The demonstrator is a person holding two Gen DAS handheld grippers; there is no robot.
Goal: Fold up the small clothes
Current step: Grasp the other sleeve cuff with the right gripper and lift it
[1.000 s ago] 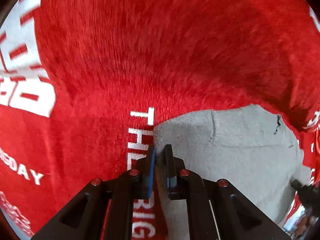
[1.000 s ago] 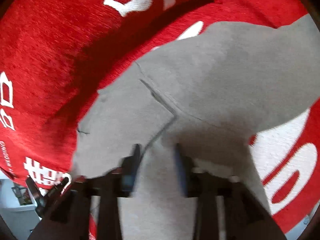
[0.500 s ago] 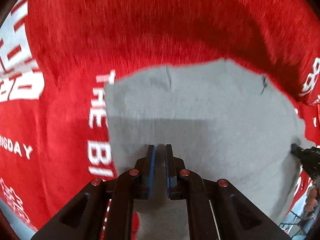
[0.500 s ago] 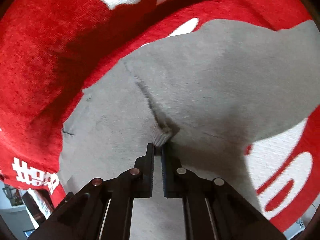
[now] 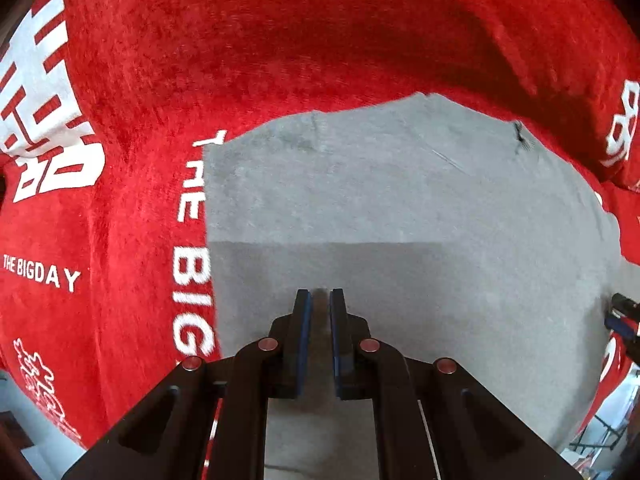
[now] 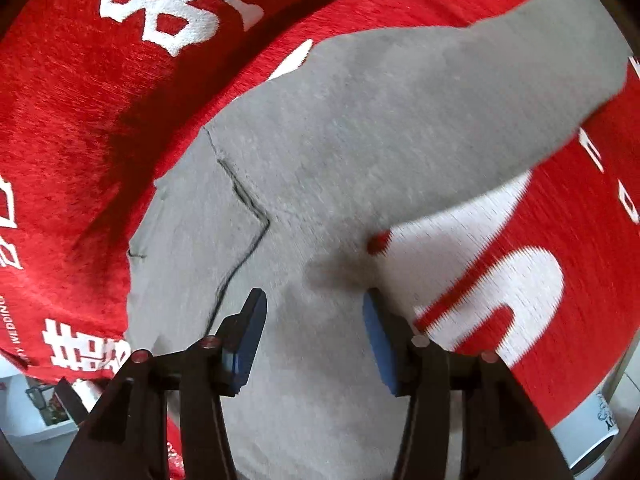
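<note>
Left wrist view. Left gripper [image 5: 320, 300] aimed straight down at the grey garment [image 5: 400, 216], jaws together at 6 o'clock. Cannot tell whether a thin layer of cloth sits between the pads; nothing visibly bunched there. Compared with a second ago, far more grey in frame: then only a patch at 5 o'clock, now a broad sheet filling the middle and reaching 1 o'clock, with a straight horizontal line across it just above the fingertips. Red blanket [image 5: 280, 60] with white lettering wraps from 7 o'clock round to 3 o'clock. Tip of the right gripper [image 5: 624, 316] peeks in at 4 o'clock.

Right wrist view. Right gripper [image 6: 312, 320] tilted steeply down, jaws apart, having just been opening after a brief pinch; half a second ago shut on a small puckered ridge of cloth, now nothing between the pads but flat grey fabric below. Grey garment lies from 7 o'clock up to 1 o'clock, a dark seam [image 6: 244, 216] zigzagging at 9 to 10 o'clock. White print of the blanket shows at 3 to 4 o'clock.

Likely meaning: pinched edge released, one fold laid down, garment spread flatter. Probably next a fresh grip for another fold or a smoothing pass.
</note>
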